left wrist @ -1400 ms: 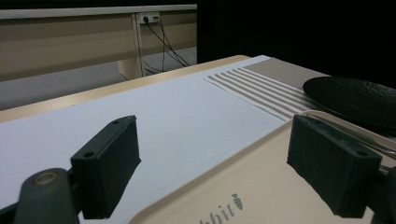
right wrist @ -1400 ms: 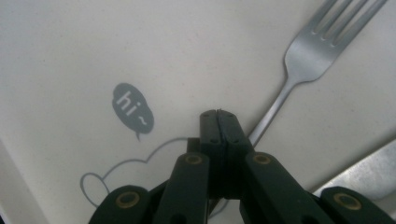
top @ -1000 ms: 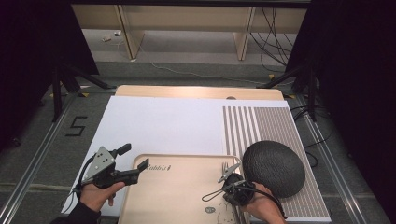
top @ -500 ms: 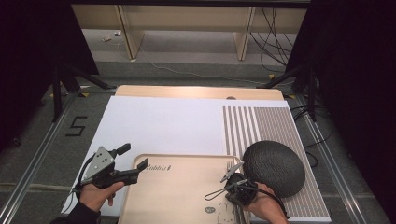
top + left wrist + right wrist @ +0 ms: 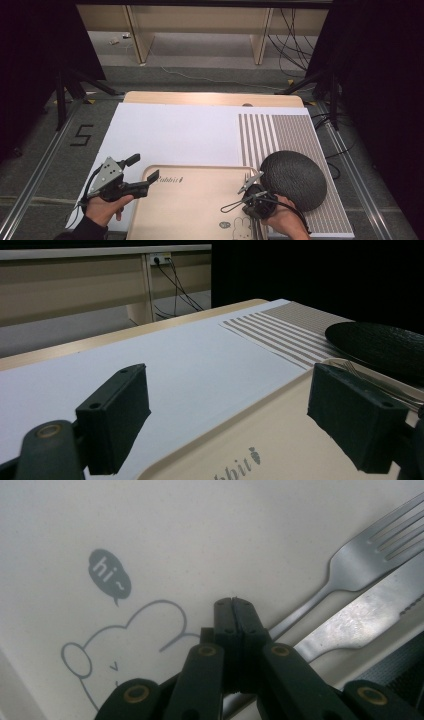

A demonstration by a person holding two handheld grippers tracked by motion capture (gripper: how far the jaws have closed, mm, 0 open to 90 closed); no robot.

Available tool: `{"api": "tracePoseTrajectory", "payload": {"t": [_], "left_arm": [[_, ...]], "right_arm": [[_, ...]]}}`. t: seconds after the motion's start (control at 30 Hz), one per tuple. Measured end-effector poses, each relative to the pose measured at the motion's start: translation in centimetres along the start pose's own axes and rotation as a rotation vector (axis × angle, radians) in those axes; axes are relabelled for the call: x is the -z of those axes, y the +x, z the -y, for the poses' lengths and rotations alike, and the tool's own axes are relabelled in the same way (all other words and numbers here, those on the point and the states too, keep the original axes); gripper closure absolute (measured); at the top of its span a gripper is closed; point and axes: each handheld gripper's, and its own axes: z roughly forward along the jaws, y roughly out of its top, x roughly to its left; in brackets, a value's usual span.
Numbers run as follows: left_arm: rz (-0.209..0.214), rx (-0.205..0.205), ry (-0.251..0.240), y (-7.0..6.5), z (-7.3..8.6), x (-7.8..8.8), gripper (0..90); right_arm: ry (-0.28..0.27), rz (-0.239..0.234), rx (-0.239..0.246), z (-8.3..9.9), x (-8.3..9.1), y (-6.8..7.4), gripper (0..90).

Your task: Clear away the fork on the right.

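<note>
Tray (image 5: pixel 195 200), beige with a rabbit drawing, lies at the near edge of the counter (image 5: pixel 210 97), over a white sheet (image 5: pixel 175 135) and just left of a striped mat (image 5: pixel 290 135). On the mat sits a dark round plate (image 5: pixel 295 176), touching the tray's right rim. A fork (image 5: pixel 350 565) and knife (image 5: pixel 360 615) lie side by side along the tray's right edge. The left gripper (image 5: pixel 142 175) hovers with jaws spread over the tray's left corner. The right gripper (image 5: pixel 234 602) is closed on nothing, beside the fork handle.

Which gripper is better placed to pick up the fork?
Right. The right gripper sits shut just above the fork handle beside the knife. The left gripper stands open at the tray far corner.
</note>
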Motion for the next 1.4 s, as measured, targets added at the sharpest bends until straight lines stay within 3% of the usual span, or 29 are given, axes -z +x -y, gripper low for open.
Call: {"api": "tracePoseTrajectory", "payload": {"t": [0.2,0.6,0.77,0.97,1.4], "left_arm": [[-0.001,0.002,0.0,0.0,0.0,0.0,16.2],[-0.014,0.015,-0.007,0.5,-0.1,0.0,16.1],[-0.011,0.013,-0.003,0.5,-0.1,-0.1,16.1],[-0.008,0.013,-0.005,0.3,-0.2,-0.2,16.1],[-0.008,0.014,-0.004,0.2,-0.1,-0.2,15.9]], "right_arm": [[-0.062,-0.039,-0.03,0.0,0.7,-0.4,82.9],[-0.209,-0.14,-0.142,0.1,1.7,-1.2,51.0],[-0.238,-0.147,-0.167,0.2,1.9,-1.5,40.2],[-0.288,-0.154,-0.171,0.5,2.3,-1.9,34.6],[-0.352,-0.132,-0.24,1.5,3.2,-3.1,25.9]]}}
